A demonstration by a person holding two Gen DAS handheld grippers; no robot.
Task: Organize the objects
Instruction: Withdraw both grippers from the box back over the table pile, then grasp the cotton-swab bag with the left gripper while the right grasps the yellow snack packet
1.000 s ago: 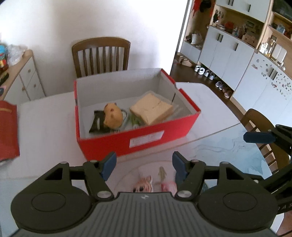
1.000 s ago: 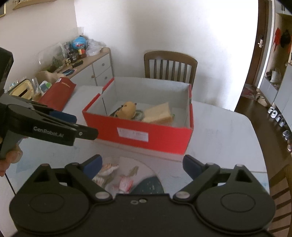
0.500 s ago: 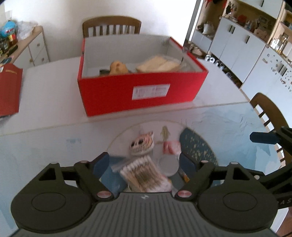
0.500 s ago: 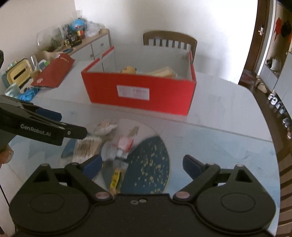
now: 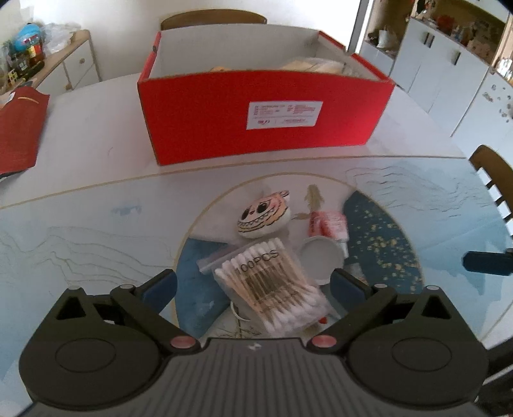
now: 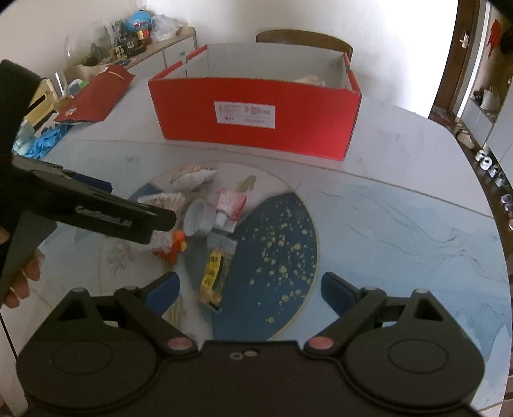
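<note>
A red box (image 5: 263,112) stands on the table (image 5: 80,134) and holds a few items; it also shows in the right wrist view (image 6: 256,112). In front of it lies a pile: a bag of cotton swabs (image 5: 272,282), a cartoon-face plush (image 5: 264,218), a white round lid (image 5: 319,256), a red-and-white packet (image 5: 327,221). The right wrist view adds a yellow-labelled packet (image 6: 214,272) and an orange toy (image 6: 174,247). My left gripper (image 5: 253,285) is open, its jaws on either side of the swab bag and above it. My right gripper (image 6: 248,288) is open and empty, near the yellow packet.
A red pouch (image 5: 19,128) lies at the table's left edge, with blue gloves (image 6: 45,141) nearby. A sideboard with clutter (image 6: 138,32) stands behind on the left. A chair (image 5: 213,21) is behind the box, another chair (image 5: 493,170) at the right.
Both grippers have pulled back from the box and come down toward the pile. The swab bag now lies between my left jaws. Both stay open.
</note>
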